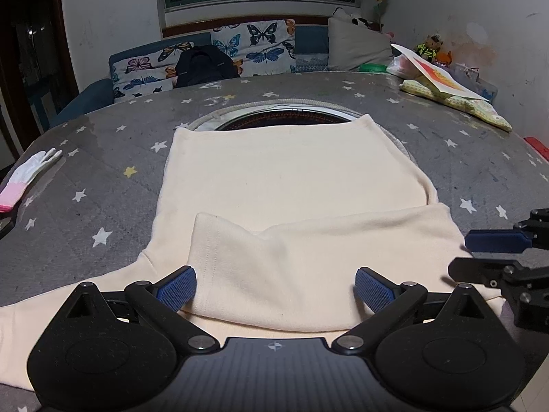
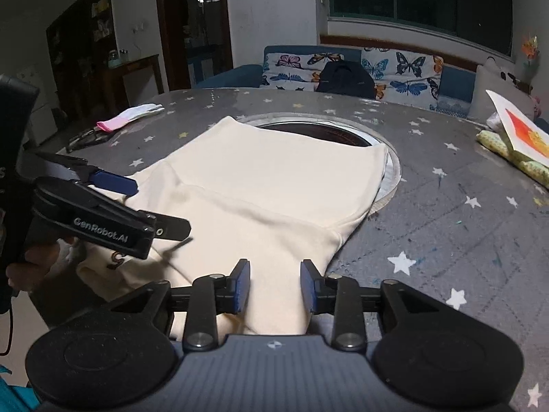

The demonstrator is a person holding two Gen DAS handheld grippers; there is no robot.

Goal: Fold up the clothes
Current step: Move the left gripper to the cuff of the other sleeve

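your left gripper (image 2: 161,206) reads "genrobot.ai" on its black side; its ribbed blue pads are spread wide over the one cream knit garment (image 1: 291,185), which lies flat on the star-print grey desk (image 1: 103,178). your right gripper (image 2: 274,285) is parted, cloth between untouched pads.

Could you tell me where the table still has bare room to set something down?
Bare star-patterned table lies right of the cream garment, up to the yellow cloth; another patch lies between the garment and white glove. The far right corner is crowded.
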